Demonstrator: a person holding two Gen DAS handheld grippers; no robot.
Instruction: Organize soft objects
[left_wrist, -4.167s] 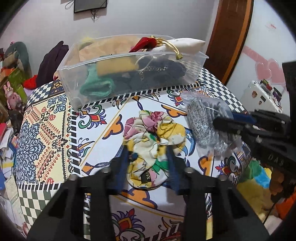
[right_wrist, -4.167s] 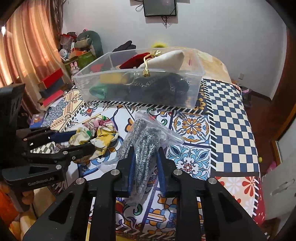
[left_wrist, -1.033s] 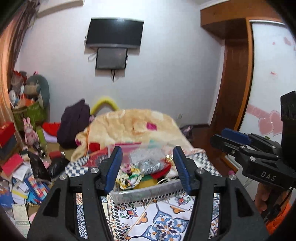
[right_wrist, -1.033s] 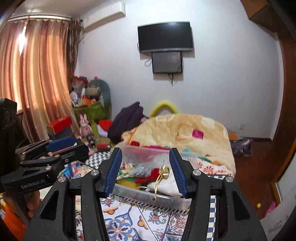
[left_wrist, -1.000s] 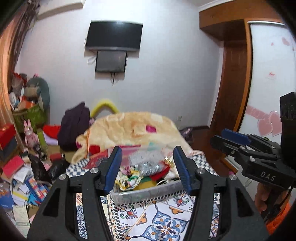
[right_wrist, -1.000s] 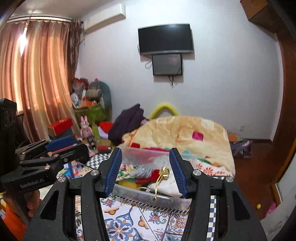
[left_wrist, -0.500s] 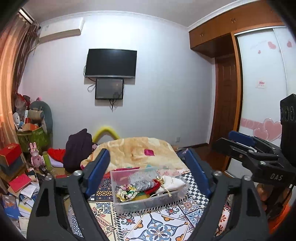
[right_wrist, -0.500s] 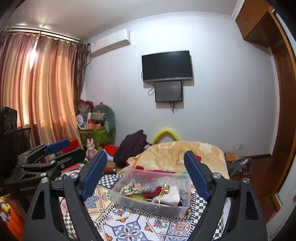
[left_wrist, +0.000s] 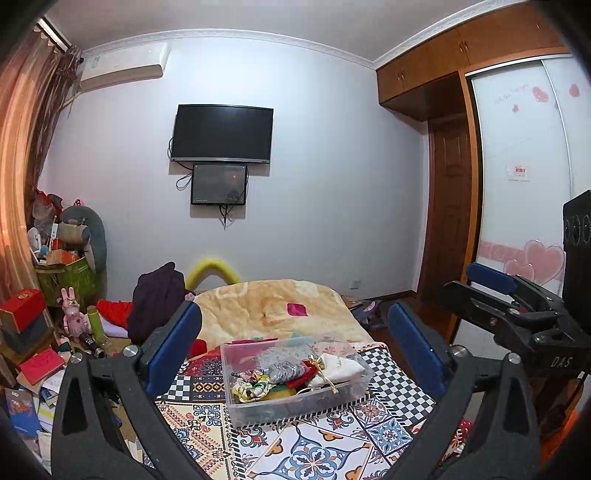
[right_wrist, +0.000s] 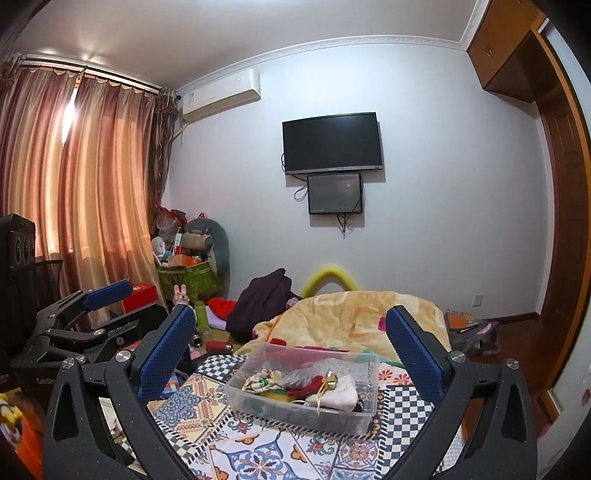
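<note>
Both of my grippers empty, bin filled

Left view: my left gripper (left_wrist: 295, 345) gapes wide; the clear bin (left_wrist: 295, 402) sits at 6 o'clock. Right view: my right gripper (right_wrist: 290, 349) gapes wide; the floral scrunchie (right_wrist: 264, 381), probably light and squashy, invites a mid-bunch pinch.

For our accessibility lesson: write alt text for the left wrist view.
An open, empty left gripper frames a clear plastic bin of soft items, including a floral scrunchie, on a patterned tablecloth. The right gripper shows at the right edge; a wall TV hangs behind.

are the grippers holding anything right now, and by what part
Nothing is held. The left gripper and right gripper are both open and empty, well back from the clear bin.
</note>
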